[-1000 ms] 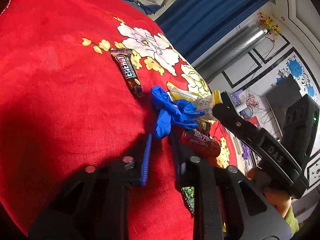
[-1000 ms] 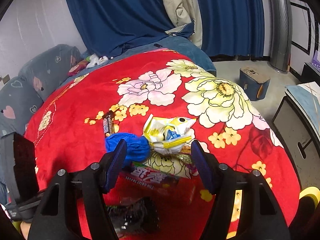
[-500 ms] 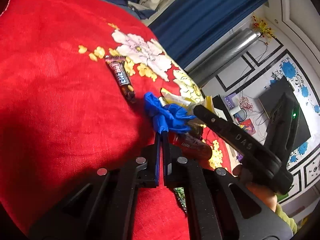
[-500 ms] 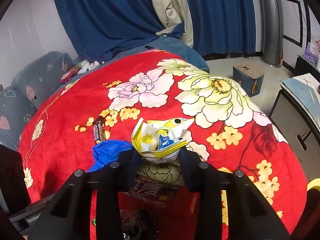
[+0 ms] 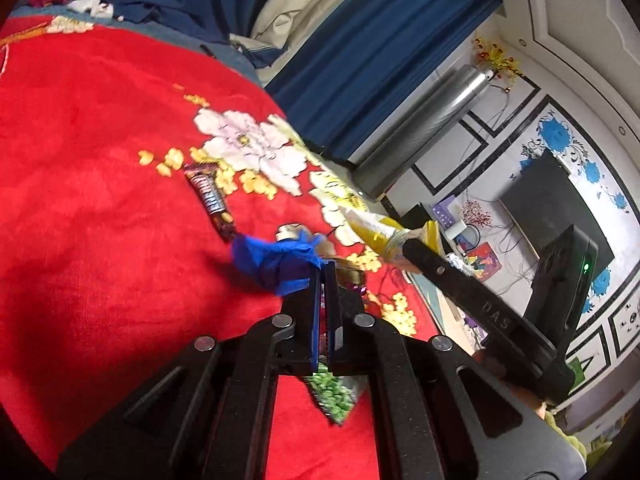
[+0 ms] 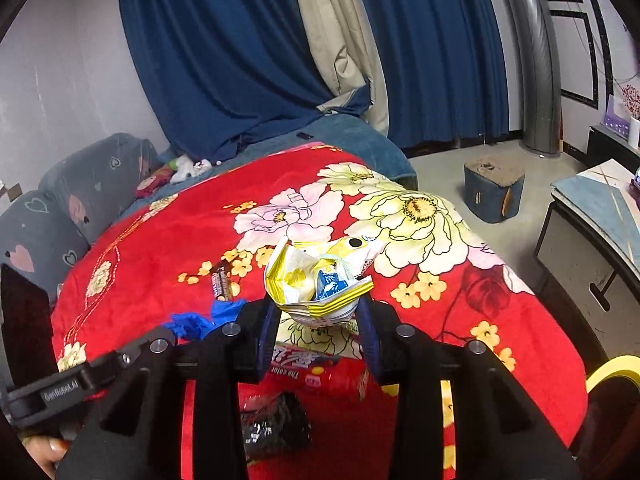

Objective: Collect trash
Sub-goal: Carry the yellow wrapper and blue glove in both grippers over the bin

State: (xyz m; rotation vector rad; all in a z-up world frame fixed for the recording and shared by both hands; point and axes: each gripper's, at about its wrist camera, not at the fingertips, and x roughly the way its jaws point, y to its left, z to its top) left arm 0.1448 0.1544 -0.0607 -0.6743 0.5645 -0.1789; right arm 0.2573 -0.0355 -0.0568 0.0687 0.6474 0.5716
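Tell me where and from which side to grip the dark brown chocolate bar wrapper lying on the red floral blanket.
Pinch the dark brown chocolate bar wrapper across its narrow width near the middle, coming from above. It lies flat and long on the red floral blanket, apart from the other trash, so its long sides are free for the pads.

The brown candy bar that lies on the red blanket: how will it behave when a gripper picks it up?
The candy bar looks flat and straight, so probably fairly stiff and unlikely to roll. Its shiny wrapper may slip between pads. On the soft blanket it may sink when pressed.
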